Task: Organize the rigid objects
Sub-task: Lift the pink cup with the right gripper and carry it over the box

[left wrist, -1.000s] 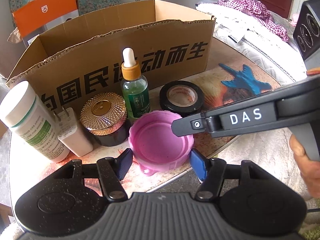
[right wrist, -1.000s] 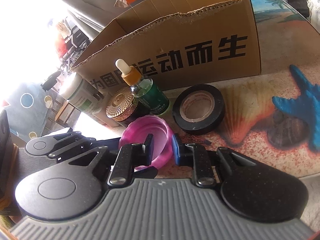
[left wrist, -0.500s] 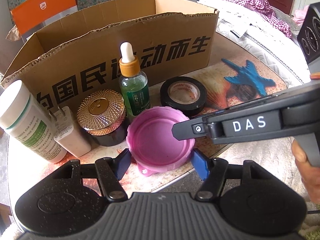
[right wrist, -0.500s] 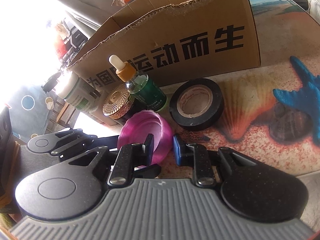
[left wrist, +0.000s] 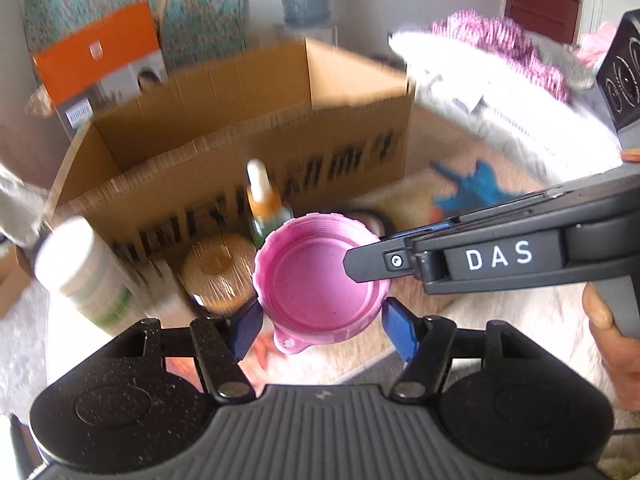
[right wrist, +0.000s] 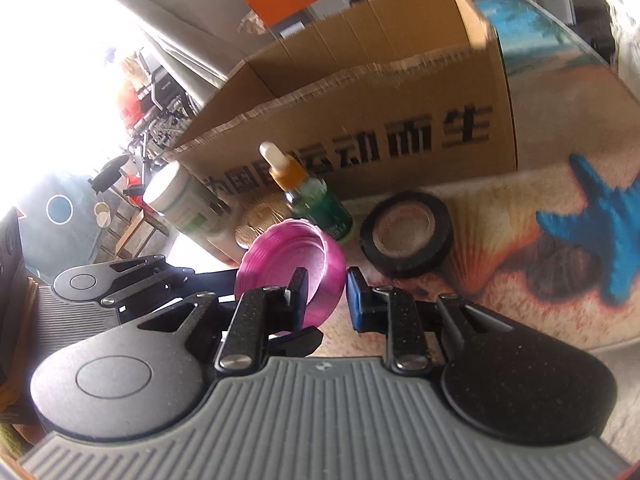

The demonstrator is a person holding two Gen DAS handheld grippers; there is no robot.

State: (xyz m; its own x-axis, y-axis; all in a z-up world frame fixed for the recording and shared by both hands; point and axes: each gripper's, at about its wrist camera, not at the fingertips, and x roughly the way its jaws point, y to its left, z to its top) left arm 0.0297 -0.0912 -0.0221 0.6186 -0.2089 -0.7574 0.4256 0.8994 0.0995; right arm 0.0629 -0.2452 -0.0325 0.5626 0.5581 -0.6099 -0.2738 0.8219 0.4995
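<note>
A table with a beach-print top, crowded along one side.

On the seashell-and-starfish picture stands an open cardboard box with black characters on its front. Before the box, in a row: a white bottle, a gold-lidded jar, a green dropper bottle standing upright, and a roll of black tape lying flat, near the blue starfish print.
</note>
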